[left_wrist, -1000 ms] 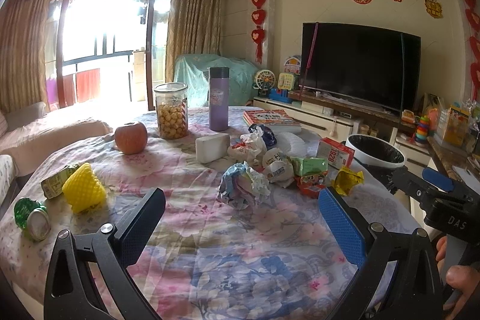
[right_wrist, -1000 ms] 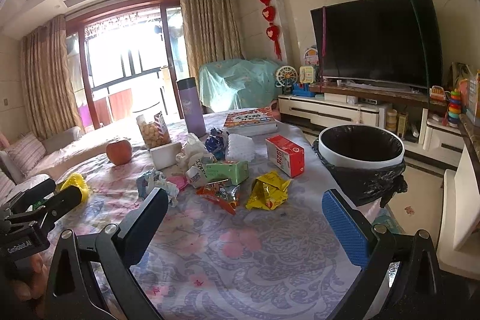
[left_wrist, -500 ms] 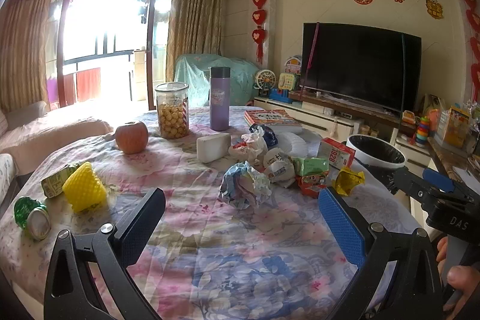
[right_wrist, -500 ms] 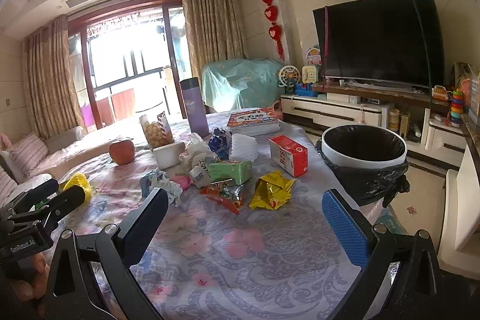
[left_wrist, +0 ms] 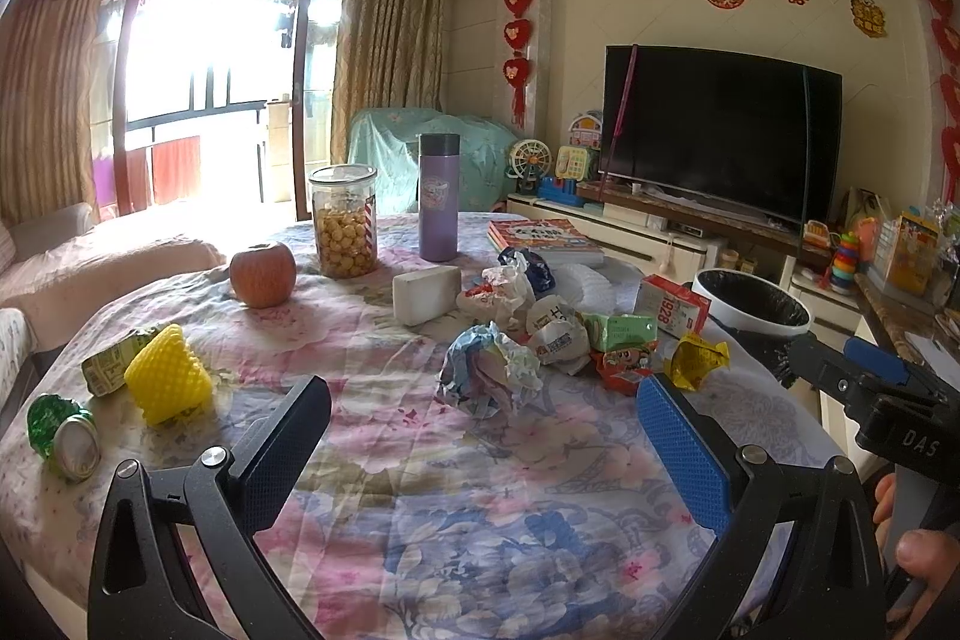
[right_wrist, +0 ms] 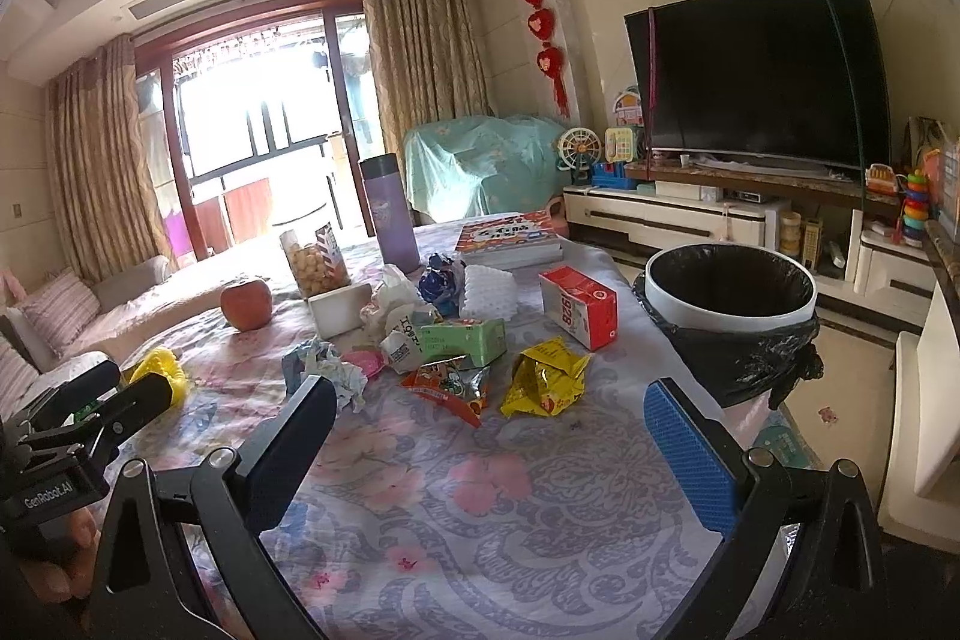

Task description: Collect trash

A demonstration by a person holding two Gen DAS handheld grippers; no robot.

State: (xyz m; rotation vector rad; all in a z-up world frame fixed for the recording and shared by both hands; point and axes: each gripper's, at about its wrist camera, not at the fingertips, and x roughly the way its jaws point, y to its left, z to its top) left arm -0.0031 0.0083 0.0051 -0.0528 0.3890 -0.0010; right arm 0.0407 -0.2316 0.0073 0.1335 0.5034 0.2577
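While wrappers [right_wrist: 543, 382] litter the table [right_wrist: 480, 520], a bin [right_wrist: 729, 289] stands beside.

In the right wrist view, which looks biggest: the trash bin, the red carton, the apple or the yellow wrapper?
1. Trash bin, clearly largest.
2. Yellow wrapper and red carton look about alike; the wrapper lies nearer the camera, so I will not rank them.
3. Apple, smallest, though it sits farther back.

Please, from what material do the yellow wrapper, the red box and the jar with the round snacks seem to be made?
Yellow wrapper: probably foil-lined plastic film; it is crumpled, glossy, with a silvery inside at the torn opening. Red box: seems printed cardboard, with flat faces and sharp folded edges. Jar: clear glass or hard plastic, I cannot tell which; the snacks show through its wall.
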